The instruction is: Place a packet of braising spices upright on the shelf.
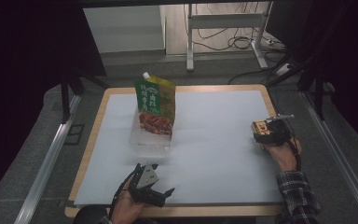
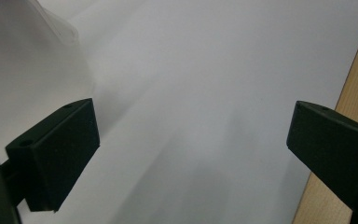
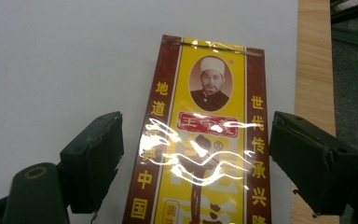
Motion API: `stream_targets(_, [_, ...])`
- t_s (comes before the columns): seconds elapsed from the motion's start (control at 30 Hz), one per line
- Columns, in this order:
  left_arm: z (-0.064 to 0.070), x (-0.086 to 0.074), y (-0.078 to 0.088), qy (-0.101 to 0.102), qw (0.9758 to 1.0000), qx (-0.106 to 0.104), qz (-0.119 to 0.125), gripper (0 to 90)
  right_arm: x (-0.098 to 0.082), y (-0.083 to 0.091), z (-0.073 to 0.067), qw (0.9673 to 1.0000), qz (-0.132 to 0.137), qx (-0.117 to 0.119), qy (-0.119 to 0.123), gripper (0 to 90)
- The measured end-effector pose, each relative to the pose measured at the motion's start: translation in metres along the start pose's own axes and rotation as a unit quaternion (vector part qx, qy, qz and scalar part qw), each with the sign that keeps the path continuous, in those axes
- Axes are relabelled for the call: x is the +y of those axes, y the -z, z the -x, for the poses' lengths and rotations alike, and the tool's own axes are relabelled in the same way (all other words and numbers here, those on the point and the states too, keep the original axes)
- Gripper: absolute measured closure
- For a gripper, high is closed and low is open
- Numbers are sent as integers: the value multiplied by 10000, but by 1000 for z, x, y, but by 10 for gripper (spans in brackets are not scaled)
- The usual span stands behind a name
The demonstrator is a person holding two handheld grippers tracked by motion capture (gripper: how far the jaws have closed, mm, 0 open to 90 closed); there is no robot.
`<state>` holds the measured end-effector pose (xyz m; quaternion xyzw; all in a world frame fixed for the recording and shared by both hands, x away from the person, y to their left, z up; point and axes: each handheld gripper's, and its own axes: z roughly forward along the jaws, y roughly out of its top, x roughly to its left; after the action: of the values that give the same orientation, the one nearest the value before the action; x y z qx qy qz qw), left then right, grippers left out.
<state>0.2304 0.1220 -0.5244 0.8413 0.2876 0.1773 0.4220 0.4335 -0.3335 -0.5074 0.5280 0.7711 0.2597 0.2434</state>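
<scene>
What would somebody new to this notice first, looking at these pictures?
Probably the tall green pouch, standing upright in a clear container at the far left of the white table. Next, the yellow and maroon packet lying flat near the right edge, between the right gripper's open jaws.

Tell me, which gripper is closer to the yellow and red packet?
The right one. The right gripper has its open jaws on either side of the yellow and red packet, not yet pressing it. The left gripper sits far off at the table's near edge.
</scene>
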Motion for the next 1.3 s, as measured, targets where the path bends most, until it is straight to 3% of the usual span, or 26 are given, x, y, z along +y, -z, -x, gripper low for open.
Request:
stream_targets(0.23, [0, 0, 0, -4, 10000, -6, -5, 25, -2, -2, -1, 9999, -139, -81, -27, 289])
stream_targets(0.4, [0, 0, 0, -3, 10000, -5, -5, 25, -1, 0, -2, 9996, -254, -81, -97, 306])
stream_targets(0.63, [0, 0, 0, -1, 10000, 3, 4, 25, 2, 9, -5, 9999, -89, -24, -59, 310])
stream_targets(0.8, [0, 0, 1, -6, 10000, 13, 5, 25, 2, 15, -11, 9999, 18, 166, -39, 310])
stream_targets(1.3, [0, 0, 1, -19, 10000, 22, 7, 25, 3, 31, -51, 9960, 123, 729, 496, 312])
